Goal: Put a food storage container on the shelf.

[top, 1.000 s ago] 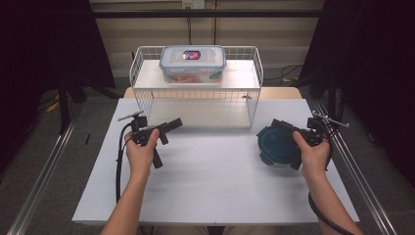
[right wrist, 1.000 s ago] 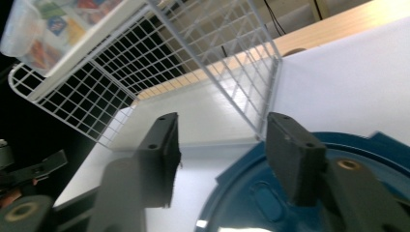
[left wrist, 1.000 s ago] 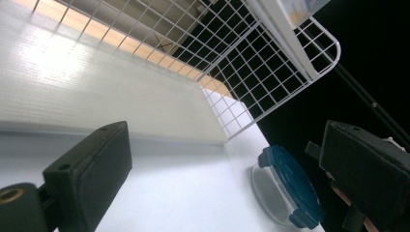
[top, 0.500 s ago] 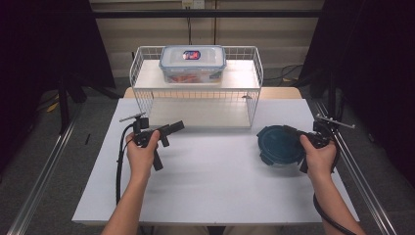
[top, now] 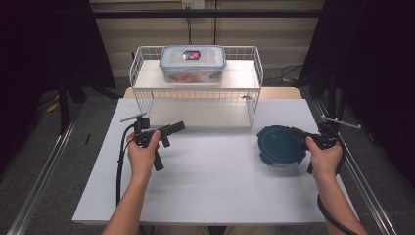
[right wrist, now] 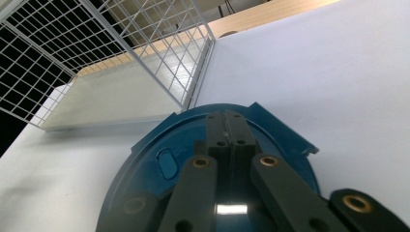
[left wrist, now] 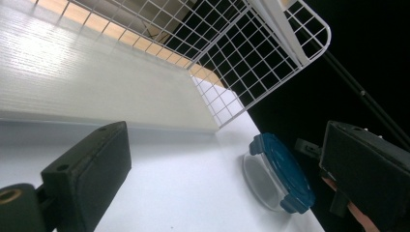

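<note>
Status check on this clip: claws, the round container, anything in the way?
Right claw shut, jaws together over the round blue-lidded clear container. Left claw open, empty. White wire shelf rack stands behind the container, apart from it.

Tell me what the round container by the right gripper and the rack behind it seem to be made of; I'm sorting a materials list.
The round container: its dark blue lid looks like glossy plastic with moulded clip tabs; the clear base could be glass or plastic. The rack: white coated metal wire in a grid, with pale wood-look shelf boards.
</note>
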Available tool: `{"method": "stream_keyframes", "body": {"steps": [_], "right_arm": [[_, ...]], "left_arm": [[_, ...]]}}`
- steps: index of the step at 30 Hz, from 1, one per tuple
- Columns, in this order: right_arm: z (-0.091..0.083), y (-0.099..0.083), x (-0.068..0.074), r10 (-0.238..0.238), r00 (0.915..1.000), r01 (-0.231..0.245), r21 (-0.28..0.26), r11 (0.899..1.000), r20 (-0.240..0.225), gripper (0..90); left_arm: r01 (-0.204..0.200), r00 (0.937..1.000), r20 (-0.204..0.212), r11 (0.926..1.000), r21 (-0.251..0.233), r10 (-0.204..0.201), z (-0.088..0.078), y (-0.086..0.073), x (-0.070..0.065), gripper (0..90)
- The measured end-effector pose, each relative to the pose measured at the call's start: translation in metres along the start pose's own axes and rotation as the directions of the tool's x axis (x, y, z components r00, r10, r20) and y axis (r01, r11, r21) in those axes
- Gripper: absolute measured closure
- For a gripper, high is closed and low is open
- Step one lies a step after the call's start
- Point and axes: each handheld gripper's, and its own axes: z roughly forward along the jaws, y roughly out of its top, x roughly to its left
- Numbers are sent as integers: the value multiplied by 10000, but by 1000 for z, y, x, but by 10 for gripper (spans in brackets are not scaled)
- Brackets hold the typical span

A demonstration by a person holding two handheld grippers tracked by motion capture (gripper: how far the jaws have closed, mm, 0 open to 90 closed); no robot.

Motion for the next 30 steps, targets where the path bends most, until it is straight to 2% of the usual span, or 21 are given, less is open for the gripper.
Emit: {"method": "stream_keyframes", "body": {"steps": [2, 3, 5, 8, 9, 10, 11, 13, 14, 17, 18, 20, 21, 24, 25, 26, 28, 30], "right_arm": [[-1, 1, -2, 3, 10000, -3, -15, 10000, 46, 900], [-2, 1, -3, 7, 9999, -6, -15, 10000, 149, 900], [-1, 1, -6, -50, 9996, 52, -57, 10000, 282, 900], [-2, 1, -10, -45, 9985, 52, -135, 9999, 541, 900], [-2, 2, -11, -83, 9984, 92, -161, 9998, 552, 900], [-1, 2, -13, -52, 9985, 62, -183, 9998, 547, 900], [-1, 3, -14, -30, 9981, 40, -165, 9999, 608, 900], [1, 4, -15, -201, 9974, 212, -148, 9997, 692, 900], [1, 4, -15, -137, 9976, 144, -90, 9999, 683, 900], [4, 3, -17, -202, 9967, 213, -132, 9997, 788, 900], [4, 3, -18, -142, 9965, 154, -142, 9998, 827, 900], [4, 3, -19, -146, 9958, 157, -118, 9998, 905, 900], [4, 2, -20, -113, 9958, 126, -142, 9998, 910, 900], [4, 2, -22, -82, 9953, 99, -177, 9998, 966, 900], [4, 2, -23, -64, 9950, 86, -220, 9997, 998, 900], [3, 2, -23, -38, 9947, 60, -210, 9998, 1029, 900], [2, 1, -25, -65, 9932, 88, -190, 9998, 1161, 900], [2, 0, -26, -29, 9929, 48, -156, 9999, 1188, 900]], "left_arm": [[130, 9999, 81, 9999, -5, -130, 1, 0, 0, 39], [2, 10000, 13, 10000, -21, -1, 1, -1, 1, 39], [158, 9999, 48, 9999, 28, -158, 3, -1, 0, 39], [-9, 10000, -39, 9999, 119, 10, 4, -2, 2, 40], [168, 9999, -8, 9998, 115, -168, 4, -2, 1, 39], [182, 9998, 10, 9998, 115, -182, 4, -2, 1, 40], [6, 10000, -3, 9999, 100, -6, 4, -2, 2, 40], [132, 9999, 100, 9999, 38, -132, 4, -2, 0, 42], [-86, 9999, 141, 9999, 55, 85, 3, -1, 1, 39], [-106, 9999, 75, 9999, 118, 105, 3, -1, 1, 39], [120, 9998, 138, 9999, 108, -121, 3, -2, 1, 40], [193, 9998, 84, 9998, 84, -194, 4, -2, 1, 40], [-29, 10000, 47, 9999, 135, 28, 3, -2, 2, 41], [-71, 10000, 59, 9998, 191, 69, 4, -2, 2, 41], [174, 9998, 100, 9997, 174, -176, 5, -3, 1, 41], [20, 10000, -14, 9997, 244, -20, 5, -3, 1, 41], [179, 9998, 83, 9995, 254, -181, 6, -3, 1, 42], [147, 9998, 110, 9995, 263, -150, 5, -3, 2, 42]]}}
